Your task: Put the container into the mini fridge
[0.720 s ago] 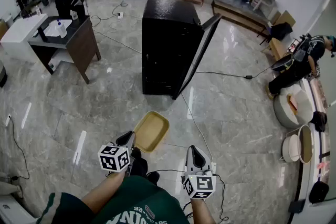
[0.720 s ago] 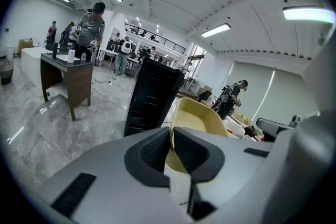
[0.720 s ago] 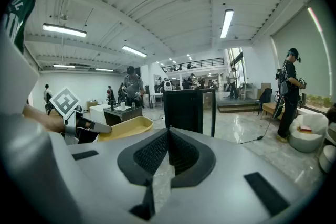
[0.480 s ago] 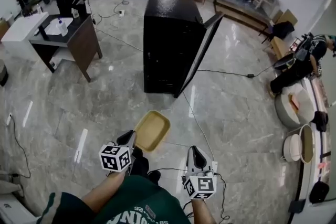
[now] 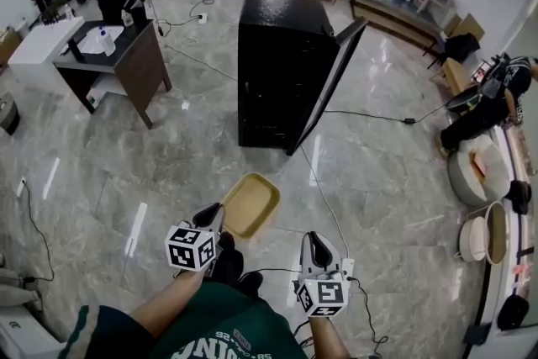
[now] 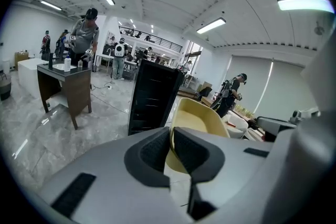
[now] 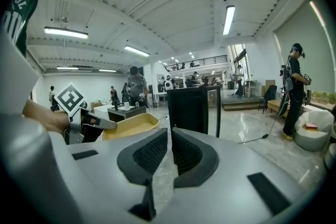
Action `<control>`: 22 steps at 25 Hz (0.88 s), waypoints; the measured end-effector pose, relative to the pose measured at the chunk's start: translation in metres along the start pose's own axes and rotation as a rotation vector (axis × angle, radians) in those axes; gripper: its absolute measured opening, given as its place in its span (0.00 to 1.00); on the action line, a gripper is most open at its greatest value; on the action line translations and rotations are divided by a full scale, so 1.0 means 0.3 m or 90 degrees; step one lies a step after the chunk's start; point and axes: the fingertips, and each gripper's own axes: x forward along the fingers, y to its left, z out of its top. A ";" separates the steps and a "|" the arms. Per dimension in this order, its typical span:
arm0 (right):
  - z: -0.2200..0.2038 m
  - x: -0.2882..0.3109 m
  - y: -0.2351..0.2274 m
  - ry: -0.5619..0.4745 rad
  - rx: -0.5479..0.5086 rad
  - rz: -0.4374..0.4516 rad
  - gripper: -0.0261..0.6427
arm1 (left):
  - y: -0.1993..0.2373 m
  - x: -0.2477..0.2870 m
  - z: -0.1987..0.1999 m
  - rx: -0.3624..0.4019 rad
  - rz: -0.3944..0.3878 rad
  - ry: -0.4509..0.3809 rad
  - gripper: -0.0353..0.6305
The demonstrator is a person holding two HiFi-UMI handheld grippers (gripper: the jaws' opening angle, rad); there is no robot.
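Observation:
The black mini fridge (image 5: 277, 67) stands on the marble floor ahead, its door (image 5: 334, 78) swung open on the right side. A shallow yellow container (image 5: 250, 203) hangs above the floor in front of me, with my left gripper (image 5: 217, 219) shut on its near rim. The left gripper view shows the jaws (image 6: 171, 145) pinching that rim, the container (image 6: 198, 119) beyond them and the fridge (image 6: 150, 94) further off. My right gripper (image 5: 318, 248) is shut and holds nothing. In the right gripper view (image 7: 169, 150) the container (image 7: 129, 126) lies to the left and the fridge (image 7: 192, 108) straight ahead.
A dark desk (image 5: 119, 56) with a person behind it stands at the back left. Black cables (image 5: 324, 199) run across the floor from the fridge toward me. At the right a person (image 5: 492, 101) crouches near white tubs (image 5: 472, 172).
Both grippers and the held container have come a little nearer to the fridge, which sits lower and larger in the head view. Neither grip has changed.

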 end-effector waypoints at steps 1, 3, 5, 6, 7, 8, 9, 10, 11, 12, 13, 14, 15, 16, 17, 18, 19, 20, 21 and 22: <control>0.004 0.007 -0.001 0.001 -0.003 0.003 0.09 | 0.002 0.002 0.006 0.003 0.001 -0.001 0.10; 0.014 0.023 -0.005 0.000 -0.008 0.007 0.09 | 0.005 0.006 0.019 0.007 0.001 -0.001 0.10; 0.027 0.043 -0.009 -0.002 -0.008 0.010 0.09 | 0.012 0.011 0.030 0.008 0.000 -0.001 0.10; 0.032 0.053 -0.013 -0.003 -0.006 0.011 0.09 | 0.016 0.015 0.035 0.007 0.000 -0.001 0.10; 0.034 0.062 -0.018 -0.002 -0.003 0.012 0.09 | 0.019 0.020 0.038 0.006 0.000 0.000 0.10; 0.035 0.071 -0.022 0.000 -0.001 0.011 0.09 | 0.022 0.027 0.041 0.004 -0.001 0.001 0.10; 0.034 0.079 -0.025 0.003 0.000 0.010 0.09 | 0.025 0.036 0.044 0.004 -0.003 0.003 0.10; 0.033 0.089 -0.028 0.006 0.001 0.009 0.09 | 0.030 0.046 0.049 0.004 -0.004 0.005 0.10; 0.033 0.102 -0.031 0.010 0.002 0.008 0.09 | 0.037 0.059 0.056 0.004 -0.005 0.006 0.10; 0.035 0.117 -0.033 0.012 0.002 0.007 0.09 | 0.045 0.075 0.066 0.003 -0.007 0.007 0.10; 0.040 0.133 -0.036 0.014 0.001 0.007 0.09 | 0.054 0.092 0.077 0.002 -0.009 0.007 0.10; 0.046 0.152 -0.037 0.016 0.000 0.008 0.09 | 0.063 0.109 0.091 0.001 -0.011 0.006 0.10; 0.054 0.174 -0.037 0.017 -0.002 0.009 0.09 | 0.073 0.127 0.105 0.000 -0.013 0.004 0.10; 0.063 0.198 -0.037 0.017 -0.003 0.010 0.09 | 0.084 0.145 0.120 0.000 -0.015 0.004 0.10; 0.072 0.224 -0.038 0.018 -0.004 0.011 0.09 | 0.097 0.165 0.133 0.000 -0.018 0.004 0.10; 0.082 0.252 -0.039 0.018 -0.006 0.011 0.09 | 0.109 0.185 0.146 -0.001 -0.020 0.004 0.10; 0.091 0.280 -0.041 0.019 -0.006 0.012 0.09 | 0.122 0.205 0.160 -0.001 -0.022 0.005 0.10; 0.101 0.308 -0.043 0.020 -0.007 0.013 0.09 | 0.135 0.225 0.175 -0.002 -0.023 0.005 0.10; 0.111 0.338 -0.045 0.021 -0.009 0.013 0.09 | 0.150 0.245 0.191 -0.002 -0.025 0.006 0.10; 0.123 0.368 -0.047 0.021 -0.010 0.012 0.09 | 0.166 0.266 0.207 -0.002 -0.026 0.005 0.10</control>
